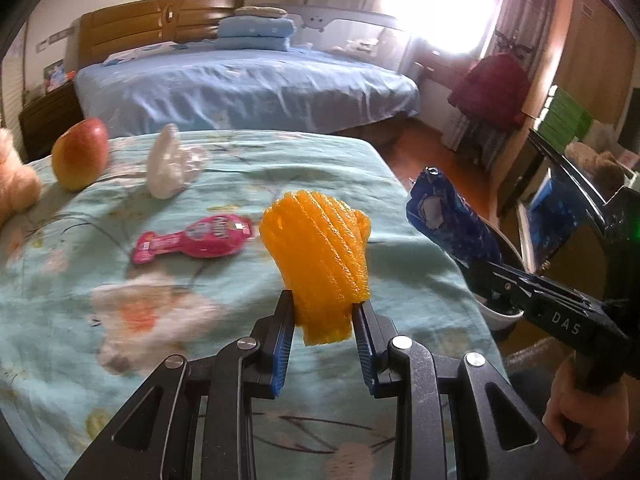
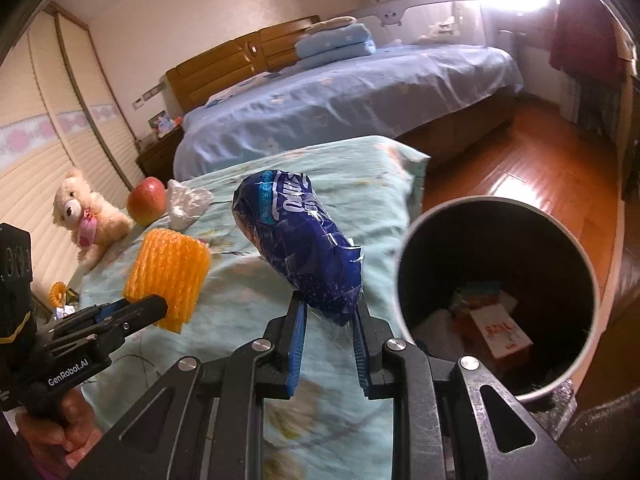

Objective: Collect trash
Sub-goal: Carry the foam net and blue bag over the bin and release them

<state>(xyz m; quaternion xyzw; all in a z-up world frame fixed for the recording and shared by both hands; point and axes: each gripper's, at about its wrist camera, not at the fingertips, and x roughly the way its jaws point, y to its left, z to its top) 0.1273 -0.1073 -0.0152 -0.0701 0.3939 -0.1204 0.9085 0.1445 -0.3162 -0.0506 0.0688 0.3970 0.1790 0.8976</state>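
My left gripper [image 1: 324, 312] is shut on an orange foam fruit net [image 1: 320, 256] and holds it above the teal bedspread [image 1: 120, 280]; the net also shows in the right wrist view [image 2: 168, 276]. My right gripper [image 2: 330, 304] is shut on a blue snack wrapper [image 2: 296, 240], held left of the open round trash bin [image 2: 496, 216]; the wrapper also shows in the left wrist view [image 1: 452, 224]. The bin holds cartons and paper [image 2: 496, 328]. A pink wrapper [image 1: 196, 238] and a crumpled clear plastic bag [image 1: 170, 166] lie on the bedspread.
An apple [image 1: 80, 154] and a teddy bear [image 2: 86, 216] sit at the far left of the bedspread. A large blue bed [image 1: 248, 88] stands behind. Wooden floor [image 2: 532, 160] lies to the right, around the bin.
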